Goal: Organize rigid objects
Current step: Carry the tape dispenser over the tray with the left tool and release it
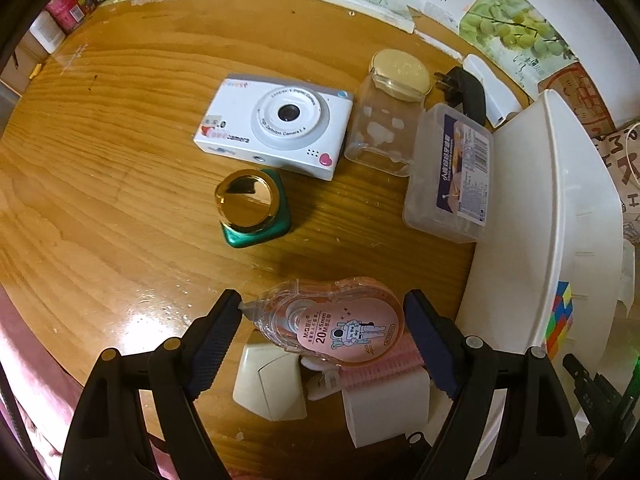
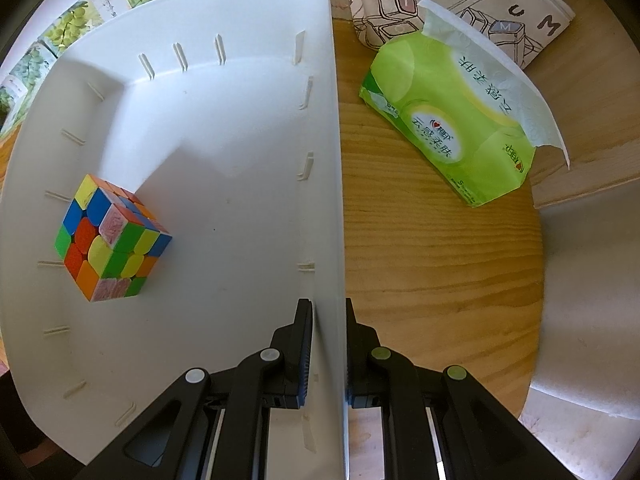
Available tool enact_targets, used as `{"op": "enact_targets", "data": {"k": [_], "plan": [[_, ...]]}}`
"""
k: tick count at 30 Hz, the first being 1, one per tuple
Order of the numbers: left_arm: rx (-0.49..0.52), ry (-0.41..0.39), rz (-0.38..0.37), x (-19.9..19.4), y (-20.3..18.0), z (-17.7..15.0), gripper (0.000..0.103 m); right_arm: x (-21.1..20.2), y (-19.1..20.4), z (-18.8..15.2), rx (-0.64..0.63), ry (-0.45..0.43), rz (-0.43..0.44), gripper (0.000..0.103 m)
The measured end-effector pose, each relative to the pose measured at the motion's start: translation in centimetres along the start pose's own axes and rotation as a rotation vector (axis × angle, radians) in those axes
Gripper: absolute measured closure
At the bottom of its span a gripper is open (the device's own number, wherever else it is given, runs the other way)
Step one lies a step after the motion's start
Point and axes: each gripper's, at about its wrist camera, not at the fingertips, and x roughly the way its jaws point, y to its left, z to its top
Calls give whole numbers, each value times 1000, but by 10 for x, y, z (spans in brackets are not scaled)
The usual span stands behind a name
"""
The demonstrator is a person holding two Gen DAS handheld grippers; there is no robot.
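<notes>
My left gripper [image 1: 322, 308] points straight down and is shut on a clear pink correction tape [image 1: 340, 328], its fingers pressing the two ends; the tape hangs above the wooden table [image 1: 120, 200]. A white bin [image 1: 532, 220] stands to the right with a colourful puzzle cube [image 1: 560, 320] inside. In the right wrist view my right gripper [image 2: 329, 308] is shut on the bin's right wall [image 2: 332, 160], one finger inside and one outside. The puzzle cube [image 2: 110, 240] rests on the bin floor at the left.
On the table lie a white toy camera [image 1: 276, 124], a green bottle with gold cap [image 1: 250, 210], a glass jar [image 1: 384, 120], a clear plastic box [image 1: 448, 176] and a black plug [image 1: 464, 88]. A cream switch [image 1: 272, 384] and white box [image 1: 384, 408] lie beneath the tape. A green tissue pack [image 2: 452, 128] sits beside the bin.
</notes>
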Motion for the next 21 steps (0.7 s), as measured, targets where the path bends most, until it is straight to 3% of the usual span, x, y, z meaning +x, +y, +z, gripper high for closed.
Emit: {"op": "enact_targets", "data": {"k": [21], "plan": [[163, -142, 29, -69, -19, -3, 18, -7, -4, -13, 15, -37, 17, 90]]}}
